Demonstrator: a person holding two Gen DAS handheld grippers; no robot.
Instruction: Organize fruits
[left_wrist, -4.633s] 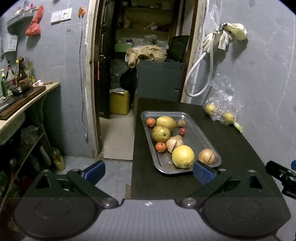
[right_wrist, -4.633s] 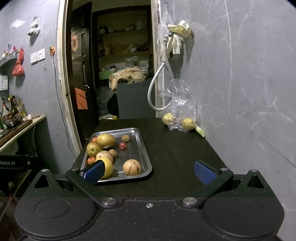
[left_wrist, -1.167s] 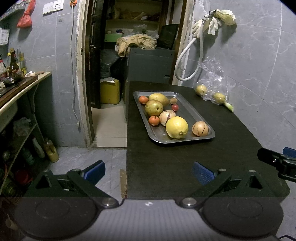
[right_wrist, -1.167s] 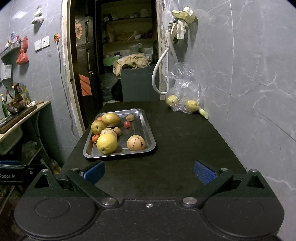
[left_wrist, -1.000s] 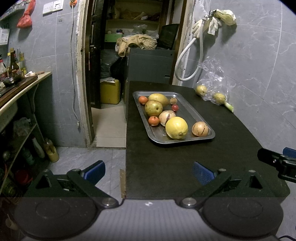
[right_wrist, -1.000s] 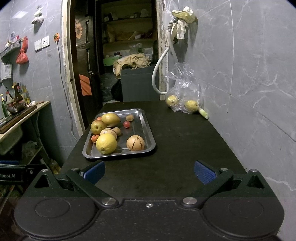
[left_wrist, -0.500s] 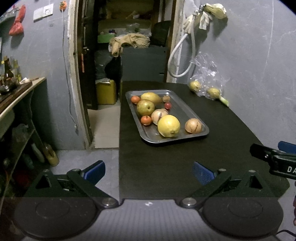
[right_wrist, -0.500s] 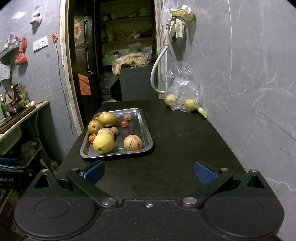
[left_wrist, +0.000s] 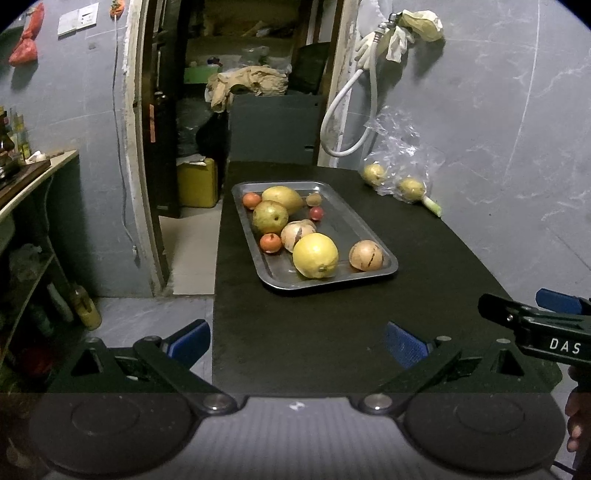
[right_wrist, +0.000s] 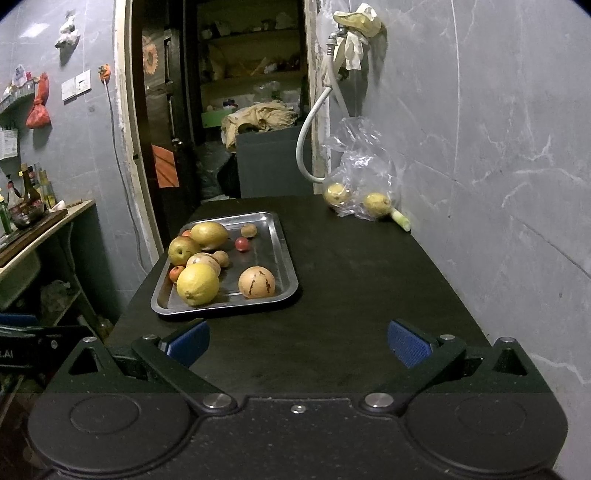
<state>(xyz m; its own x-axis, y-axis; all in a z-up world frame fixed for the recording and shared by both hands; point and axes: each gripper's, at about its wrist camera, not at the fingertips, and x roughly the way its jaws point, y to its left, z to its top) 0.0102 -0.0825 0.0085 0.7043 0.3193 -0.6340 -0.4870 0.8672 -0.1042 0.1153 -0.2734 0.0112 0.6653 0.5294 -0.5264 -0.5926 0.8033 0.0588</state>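
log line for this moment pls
phase: approach | left gripper: open, empty | right gripper: open, empty | fruits on metal tray: untouched | plastic bag: by wall

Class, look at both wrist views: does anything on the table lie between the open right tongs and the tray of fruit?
Nothing visible does. Only bare dark table lies between the right tongs and the tray. The plastic bag sits far back by the wall, off that path.
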